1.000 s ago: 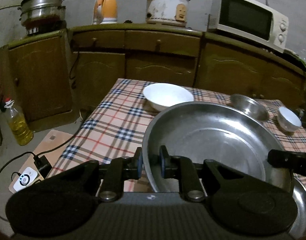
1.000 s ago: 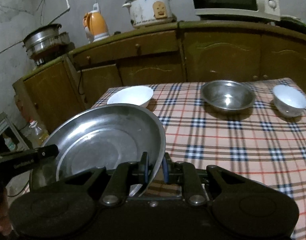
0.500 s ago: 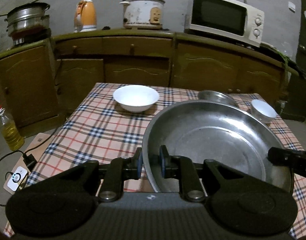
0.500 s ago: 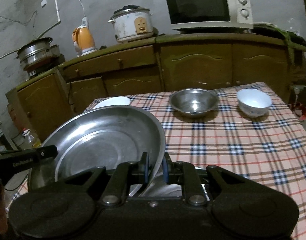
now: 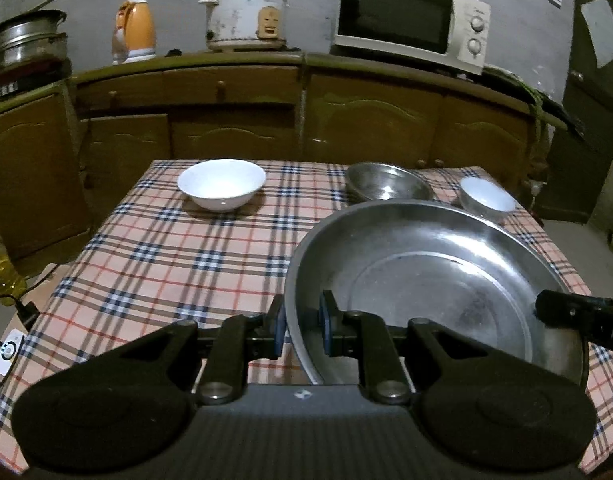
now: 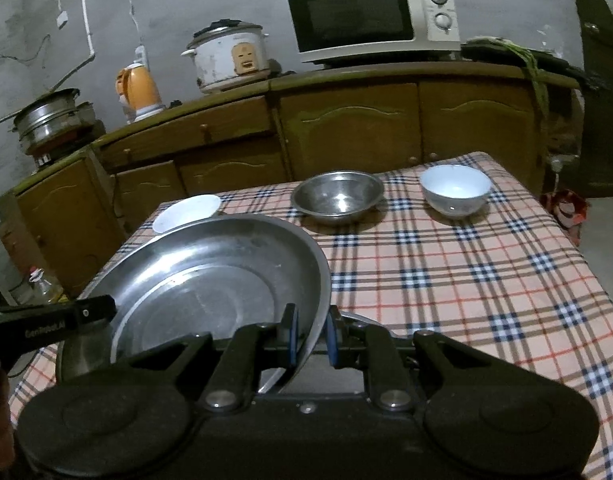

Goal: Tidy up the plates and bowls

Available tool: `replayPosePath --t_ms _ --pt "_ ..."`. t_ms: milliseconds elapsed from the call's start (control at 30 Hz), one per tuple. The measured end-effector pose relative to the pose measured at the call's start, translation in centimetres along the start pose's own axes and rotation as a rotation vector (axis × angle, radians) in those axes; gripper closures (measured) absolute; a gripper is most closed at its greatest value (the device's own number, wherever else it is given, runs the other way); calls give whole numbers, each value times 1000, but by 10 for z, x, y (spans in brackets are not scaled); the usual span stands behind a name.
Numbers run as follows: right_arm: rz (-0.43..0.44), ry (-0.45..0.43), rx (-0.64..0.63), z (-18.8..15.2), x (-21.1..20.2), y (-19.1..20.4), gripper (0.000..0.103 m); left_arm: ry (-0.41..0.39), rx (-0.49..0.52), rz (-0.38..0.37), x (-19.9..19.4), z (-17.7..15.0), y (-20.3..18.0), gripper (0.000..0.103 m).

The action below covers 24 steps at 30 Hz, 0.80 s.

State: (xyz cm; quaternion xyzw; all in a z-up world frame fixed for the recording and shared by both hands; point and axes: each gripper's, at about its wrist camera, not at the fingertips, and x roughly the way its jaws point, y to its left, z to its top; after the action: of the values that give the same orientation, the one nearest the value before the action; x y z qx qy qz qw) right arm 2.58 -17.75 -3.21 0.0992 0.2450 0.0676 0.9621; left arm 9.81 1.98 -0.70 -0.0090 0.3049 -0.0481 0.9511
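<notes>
Spanning most of the room ahead, the desk (image 5: pixel 154 264) with its checked cloth carries the smaller dishes along its far edge, which leaves the near half bare as a likely place to gather things. Above that near half hangs the steel plate (image 5: pixel 426 280), the biggest dish and too wide for one grip, so it is pinched at opposite rims: the left claw (image 5: pixel 302 326) is closed narrow on its left rim, and the right claw (image 6: pixel 311 334) is closed narrow on its right rim. Being round, the plate has no long axis; its hollow faces up, and in the right wrist view it looks tilted, right rim higher than the left, though the fisheye makes that hard to judge. A second rim seems to show under it in that view, but what it belongs to cannot be told. Behind stand a steel bowl (image 6: pixel 338 198), a white bowl (image 5: pixel 221 184) far left, and a small bowl (image 6: pixel 455 190) far right, all upright and well apart.
</notes>
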Motion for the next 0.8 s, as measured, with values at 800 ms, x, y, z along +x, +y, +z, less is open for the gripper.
replayPosePath --t_ms 800 --pt "-103 109 54 -45 20 -55 84 117 92 -80 44 -43 -39 84"
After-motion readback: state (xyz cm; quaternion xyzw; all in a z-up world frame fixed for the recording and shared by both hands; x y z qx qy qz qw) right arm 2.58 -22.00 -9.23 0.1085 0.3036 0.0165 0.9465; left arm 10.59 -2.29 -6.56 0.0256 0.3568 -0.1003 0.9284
